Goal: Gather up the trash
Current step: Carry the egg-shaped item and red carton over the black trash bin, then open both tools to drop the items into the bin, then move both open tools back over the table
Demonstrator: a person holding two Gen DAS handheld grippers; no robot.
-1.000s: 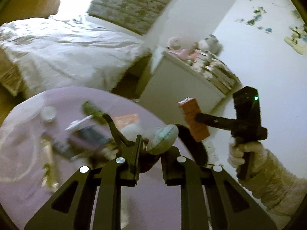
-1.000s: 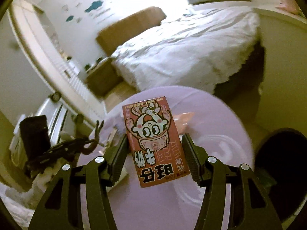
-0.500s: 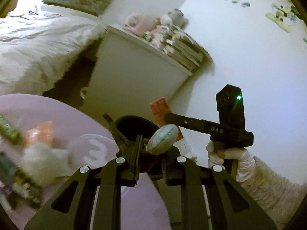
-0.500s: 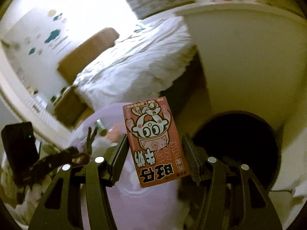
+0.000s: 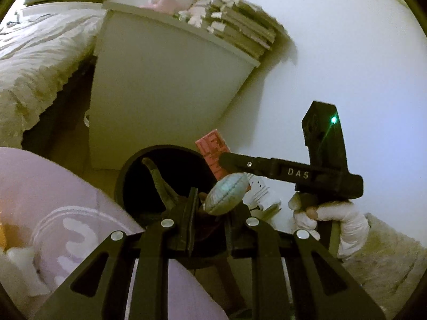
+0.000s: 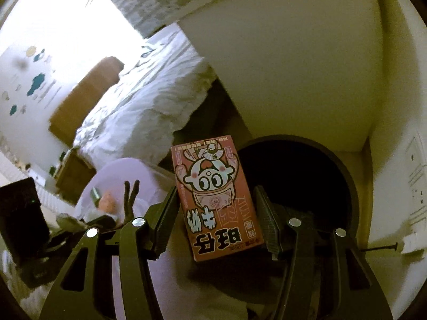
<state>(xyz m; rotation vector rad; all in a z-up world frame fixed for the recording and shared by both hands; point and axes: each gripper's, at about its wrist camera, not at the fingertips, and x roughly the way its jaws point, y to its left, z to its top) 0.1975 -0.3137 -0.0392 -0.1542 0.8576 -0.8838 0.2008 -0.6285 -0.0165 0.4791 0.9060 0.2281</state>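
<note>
Red cardboard drink carton with a cartoon face (image 6: pixel 213 200) sits clamped between the pads of the right gripper (image 6: pixel 214 213), held upright with its lower part in the jaws. It hangs just short of the round black waste bin (image 6: pixel 307 165), which stands on the floor against the white cabinet (image 6: pixel 293 66).

The left gripper (image 5: pixel 210 208) is closed tight on a dark banana peel with a curled stem (image 5: pixel 160 184); a pale green oval wrapper (image 5: pixel 226 193) appears wedged beside it, though whether it is pinched cannot be confirmed. The bin mouth (image 5: pixel 149 160) lies directly ahead, past the edge of the lilac round counter (image 5: pixel 53 186).

Assessment: this is the drop-off step. Recommended practice is to bring each load fully over the opening before releasing, keep the two grippers apart so they do not collide above the rim, and release one at a time. The light carton may tumble off the rim if let go early.
</note>
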